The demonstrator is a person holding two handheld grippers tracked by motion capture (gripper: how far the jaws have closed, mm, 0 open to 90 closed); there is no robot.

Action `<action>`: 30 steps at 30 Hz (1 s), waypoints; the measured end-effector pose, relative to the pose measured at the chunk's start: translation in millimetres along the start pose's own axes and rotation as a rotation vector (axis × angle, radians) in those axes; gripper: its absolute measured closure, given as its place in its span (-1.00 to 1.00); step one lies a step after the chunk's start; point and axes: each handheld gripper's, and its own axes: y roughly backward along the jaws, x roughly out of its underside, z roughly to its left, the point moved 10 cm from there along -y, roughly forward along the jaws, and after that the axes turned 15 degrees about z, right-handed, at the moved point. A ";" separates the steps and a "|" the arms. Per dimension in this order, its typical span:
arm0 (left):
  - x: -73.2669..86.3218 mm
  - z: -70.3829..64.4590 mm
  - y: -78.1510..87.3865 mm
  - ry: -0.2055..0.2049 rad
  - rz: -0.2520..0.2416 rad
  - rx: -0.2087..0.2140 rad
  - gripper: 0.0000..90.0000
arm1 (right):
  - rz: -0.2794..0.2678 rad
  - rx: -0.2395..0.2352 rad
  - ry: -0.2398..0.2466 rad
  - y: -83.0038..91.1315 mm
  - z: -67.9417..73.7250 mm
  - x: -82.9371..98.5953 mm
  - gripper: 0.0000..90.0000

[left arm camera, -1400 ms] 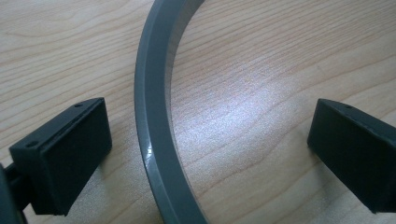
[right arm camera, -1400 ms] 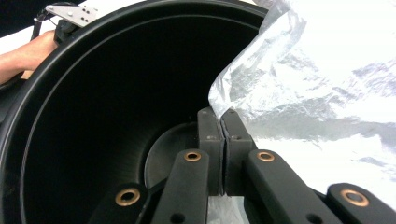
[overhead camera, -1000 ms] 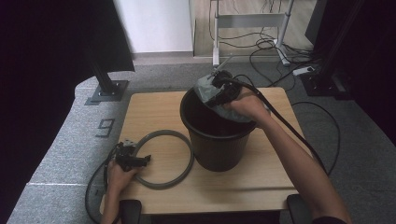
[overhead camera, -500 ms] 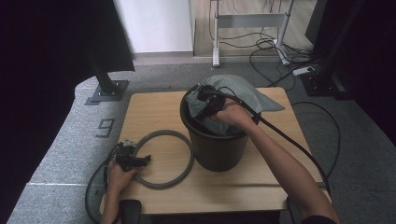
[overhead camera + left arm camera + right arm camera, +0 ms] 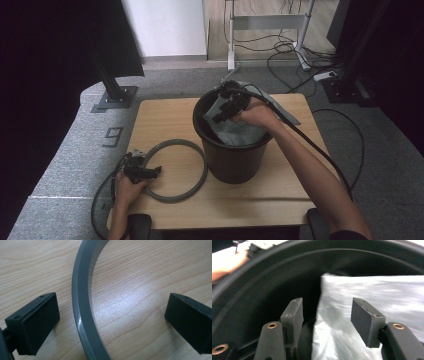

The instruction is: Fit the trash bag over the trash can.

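A black bin stands in the middle of the wooden table. A grey bag lies partly inside it and drapes over the back right rim. My right gripper is at the bin's mouth, tilted down and to the left. In the right gripper view it is open inside the bin, with the edge of the bag between its jaws. A grey ring lies flat left of the bin. My left gripper is open and straddles the ring's band near the table's front left.
Cables trail from both grippers off the table's sides. A monitor stand base sits behind the table's left corner. A metal frame and loose cables lie on the floor beyond the table. Grey carpet surrounds it.
My right gripper has moved left and down from above the bin's back rim into its mouth, and the bag has gone from bunched above the rim to spread inside. The left gripper stayed put.
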 end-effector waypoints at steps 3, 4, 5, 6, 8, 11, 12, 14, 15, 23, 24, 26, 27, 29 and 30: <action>0.0 0.0 0.0 0.000 0.000 0.000 -1.00 | 0.000 0.056 -0.036 10.5 -16.9 7.0 -0.10; 0.0 0.0 0.0 0.000 0.000 0.000 -1.00 | -0.002 0.072 -0.052 15.5 -23.1 10.1 -0.10; 0.0 0.0 0.0 0.000 0.000 0.000 -1.00 | -0.006 0.077 -0.060 18.6 -26.4 11.8 -0.10; 0.0 0.0 0.0 0.000 0.000 0.000 -1.00 | -0.011 0.091 -0.071 23.5 -32.2 15.2 -0.10; 0.0 0.0 0.0 0.000 0.000 0.000 -1.00 | -0.006 0.109 -0.085 29.7 -39.8 21.4 -0.10; 0.0 0.0 0.0 0.000 0.000 0.000 -1.00 | -0.021 0.139 -0.116 41.6 -52.8 31.4 -0.10; 0.0 0.0 0.0 0.000 0.000 0.000 -1.00 | -0.028 0.151 -0.131 45.6 -57.2 34.4 -0.10; 0.0 0.0 0.0 0.000 0.000 0.000 -1.00 | -0.025 0.194 -0.153 54.3 -68.6 42.5 -0.10; 0.0 0.0 0.0 0.000 0.000 0.000 -1.00 | -0.027 0.211 -0.163 57.7 -73.5 45.7 -0.10; 0.0 0.0 0.0 0.001 0.000 0.000 -1.00 | -0.016 0.265 -0.249 58.1 -101.8 71.8 0.02; -0.1 0.0 0.0 0.001 0.000 0.000 -1.00 | -0.014 0.263 -0.243 54.8 -103.0 75.2 0.19; -0.1 0.0 0.0 0.001 0.000 0.000 -1.00 | -0.014 0.263 -0.235 51.6 -103.4 79.1 0.49; -0.1 0.0 0.0 0.001 0.000 0.000 -1.00 | -0.019 0.263 -0.237 51.5 -103.6 80.3 0.59; 0.0 0.0 0.0 0.001 0.000 0.000 -1.00 | -0.042 0.263 -0.239 56.3 -102.8 79.4 0.71; 0.0 0.0 0.0 0.001 0.001 0.000 -1.00 | -0.051 0.273 -0.240 61.0 -102.5 78.2 0.75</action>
